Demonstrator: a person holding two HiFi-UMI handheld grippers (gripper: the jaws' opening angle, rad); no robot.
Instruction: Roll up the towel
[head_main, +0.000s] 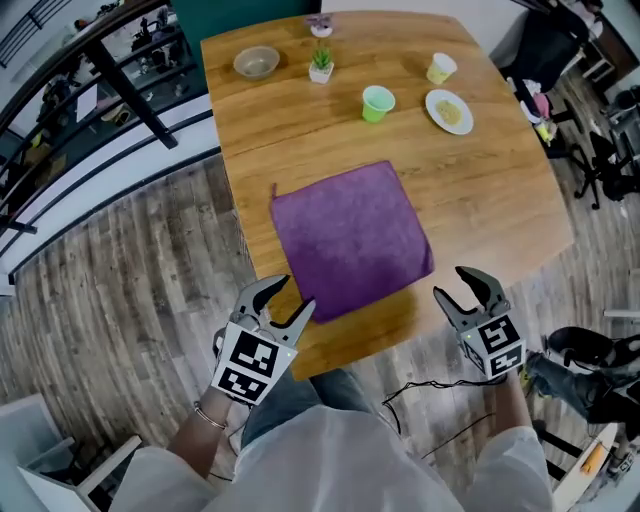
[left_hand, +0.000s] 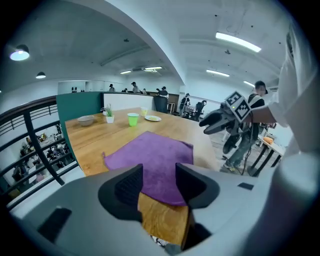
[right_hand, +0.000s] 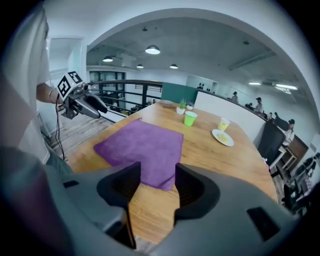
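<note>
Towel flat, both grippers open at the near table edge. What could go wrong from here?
The purple towel lies skewed on the table, so a roll started at its near corners may run crooked. It lies flat on the wood; the open left gripper and right gripper may pinch unevenly or miss.

Purple towel (head_main: 352, 240) lies flat, unrolled, near table's front edge

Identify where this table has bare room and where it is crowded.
Widest bare wood: between the purple towel and the table's right edge. A band also lies between towel and green cup. The far end is crowded: bowl, plant, yellow cup, plate.
</note>
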